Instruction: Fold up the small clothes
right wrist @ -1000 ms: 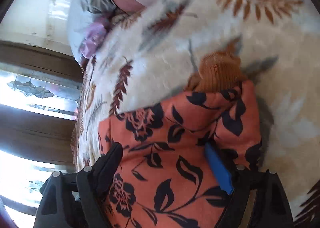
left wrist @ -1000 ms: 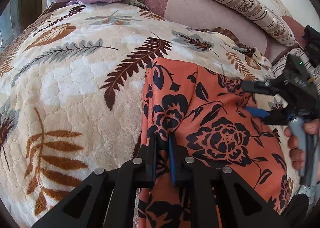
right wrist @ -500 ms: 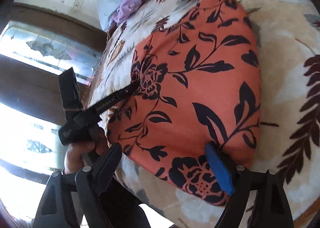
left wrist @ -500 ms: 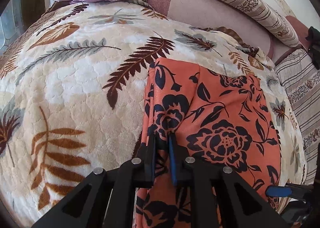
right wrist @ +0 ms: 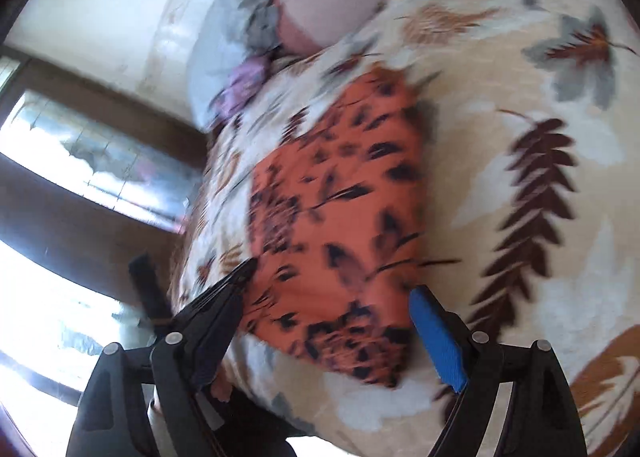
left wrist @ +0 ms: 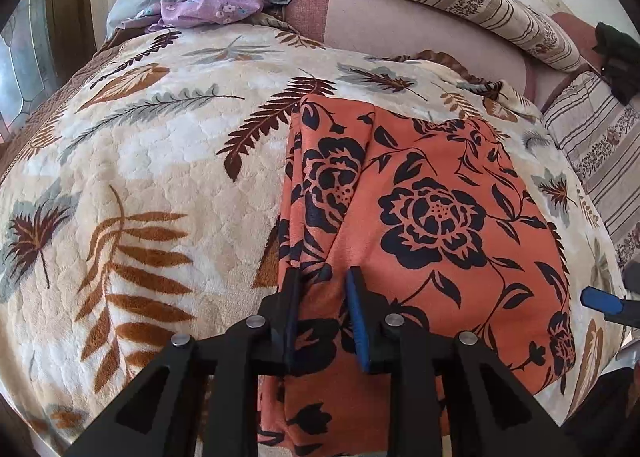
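Left gripper (left wrist: 322, 289) has parted jaws straddling the orange floral garment's (left wrist: 432, 217) bunched left edge on the leaf-print blanket (left wrist: 132, 185), probably to tidy that fold. My right gripper (right wrist: 332, 297) hangs wide, holding nothing.

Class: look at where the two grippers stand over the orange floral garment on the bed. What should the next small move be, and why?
Probably lift the left gripper off the orange floral garment. Its fingers are parted over a small raised pleat near the folded left edge, and the cloth lies as a neat rectangle on the leaf-print blanket. The right gripper is open and clear of it, so this fold looks finished.
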`<state>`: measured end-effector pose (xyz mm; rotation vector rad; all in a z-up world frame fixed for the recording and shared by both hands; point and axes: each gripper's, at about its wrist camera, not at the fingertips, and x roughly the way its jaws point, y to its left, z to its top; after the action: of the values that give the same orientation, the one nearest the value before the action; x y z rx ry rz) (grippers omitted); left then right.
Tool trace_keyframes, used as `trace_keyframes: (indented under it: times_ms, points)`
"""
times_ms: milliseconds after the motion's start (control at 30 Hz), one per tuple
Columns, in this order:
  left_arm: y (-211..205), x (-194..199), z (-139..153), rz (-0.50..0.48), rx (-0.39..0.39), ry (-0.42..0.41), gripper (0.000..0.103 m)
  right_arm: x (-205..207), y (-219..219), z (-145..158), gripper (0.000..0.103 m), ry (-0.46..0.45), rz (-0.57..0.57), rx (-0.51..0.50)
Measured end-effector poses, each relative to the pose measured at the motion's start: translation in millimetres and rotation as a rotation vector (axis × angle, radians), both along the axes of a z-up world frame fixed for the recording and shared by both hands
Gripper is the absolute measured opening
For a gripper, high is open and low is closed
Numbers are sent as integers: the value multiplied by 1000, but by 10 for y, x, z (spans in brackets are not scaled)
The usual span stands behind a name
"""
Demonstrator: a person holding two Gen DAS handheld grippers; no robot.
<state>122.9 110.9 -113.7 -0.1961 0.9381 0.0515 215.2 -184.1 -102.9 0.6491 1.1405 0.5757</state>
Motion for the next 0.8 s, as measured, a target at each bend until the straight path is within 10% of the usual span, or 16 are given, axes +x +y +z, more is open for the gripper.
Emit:
trace_keyframes:
  times_ms: [233, 300, 367, 500, 600, 800]
  points:
    - [116, -36, -82, 35, -73, -1, 45, 346, 186, -506, 83, 116, 31, 5]
    - [122, -38, -66, 35, -67, 1, 46, 355, 393, -434, 50, 66, 86, -114]
    - [115, -71, 37, 40, -61, 0, 43, 297, 514, -184, 46, -18, 122, -212]
    - [-2, -224, 394, 22, -78, -122, 40, 277, 517, -349, 61, 2, 177, -313]
    - [-172, -102, 26, -32, 57, 13, 43, 308, 363, -339, 69, 15, 153, -189]
    - [-48, -124, -57, -8, -2, -23, 48, 792, -52, -361, 82, 52, -27, 36]
